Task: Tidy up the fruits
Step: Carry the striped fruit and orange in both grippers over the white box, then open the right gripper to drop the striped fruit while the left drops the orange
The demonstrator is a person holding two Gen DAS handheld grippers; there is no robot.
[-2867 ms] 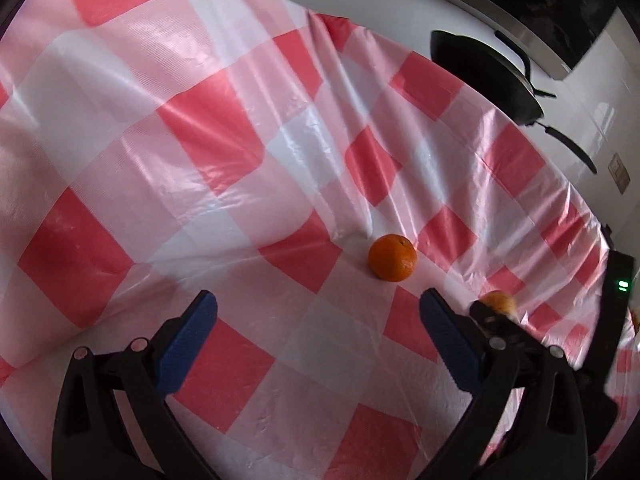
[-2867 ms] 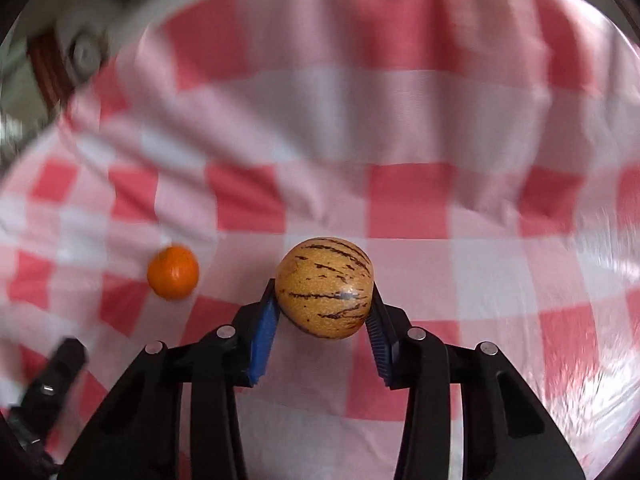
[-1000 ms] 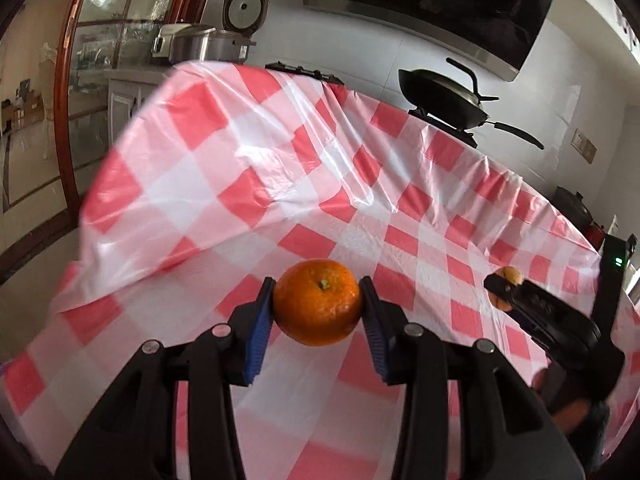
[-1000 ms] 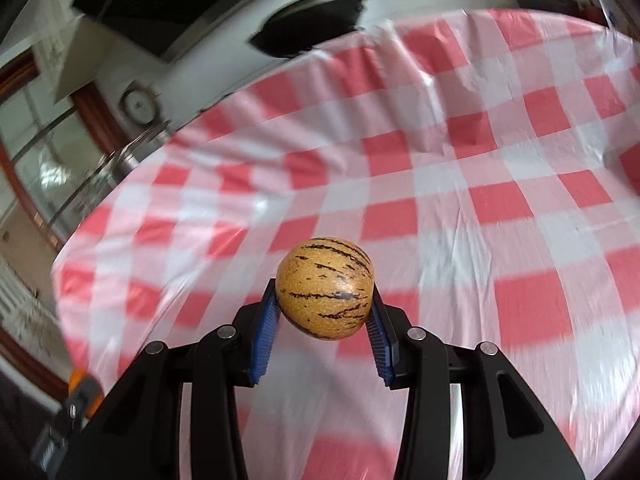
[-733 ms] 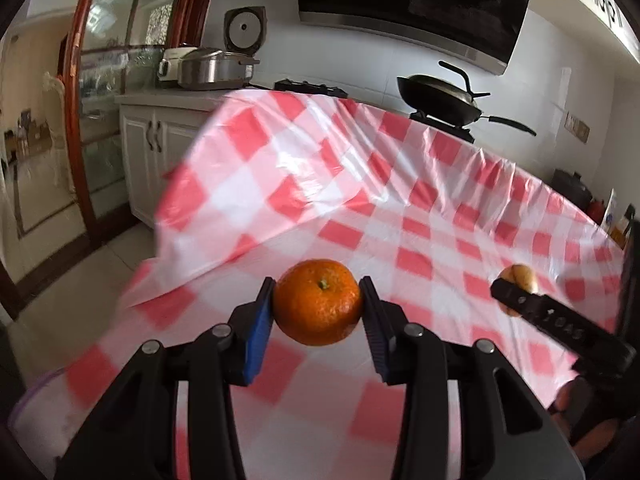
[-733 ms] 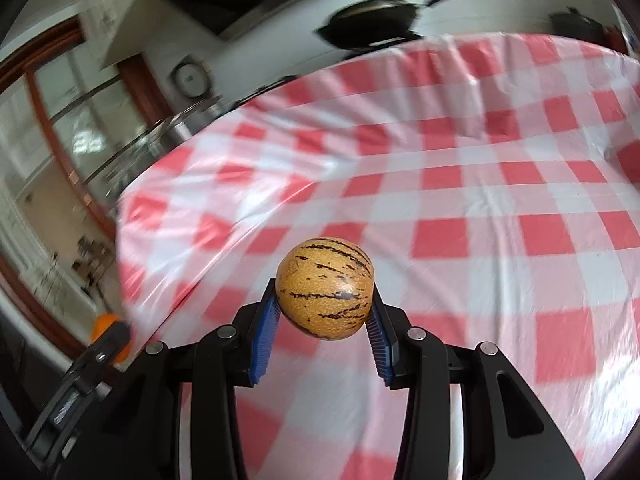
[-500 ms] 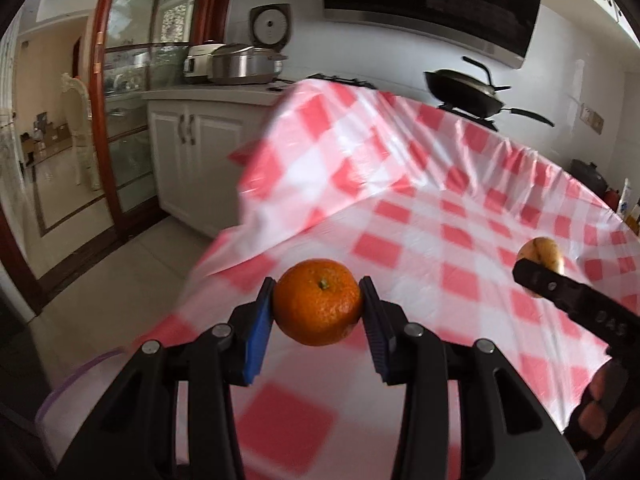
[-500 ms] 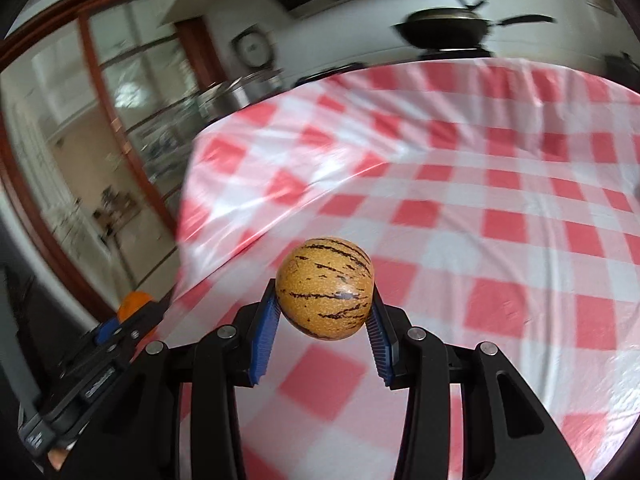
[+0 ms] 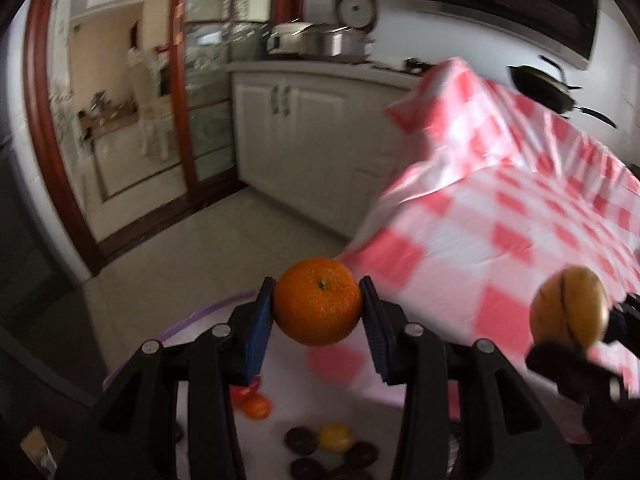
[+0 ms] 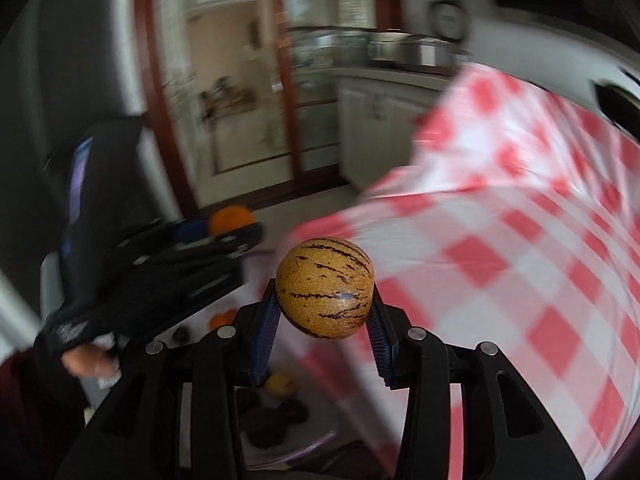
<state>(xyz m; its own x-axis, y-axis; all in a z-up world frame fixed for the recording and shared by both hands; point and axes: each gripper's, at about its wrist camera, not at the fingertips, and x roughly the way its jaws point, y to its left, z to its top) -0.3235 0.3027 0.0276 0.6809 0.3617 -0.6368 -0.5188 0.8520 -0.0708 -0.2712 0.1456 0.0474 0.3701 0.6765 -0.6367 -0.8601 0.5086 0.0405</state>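
1. Left gripper pinched the orange at frame centre, lifted clear for carrying.
2. Right gripper clamped the striped melon, centre of its view.
3. Below both, lower frame, a bin held other fruits, likely the drop spot.
4. Tablecloth lay beyond, right.

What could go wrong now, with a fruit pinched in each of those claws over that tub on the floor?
The orange in the left gripper and the striped melon in the right gripper are round and pinched only at their sides, so either might slip. Released from up here, they could bruise the fruit already in the tub below, or bounce out. The grippers are close together and could bump.
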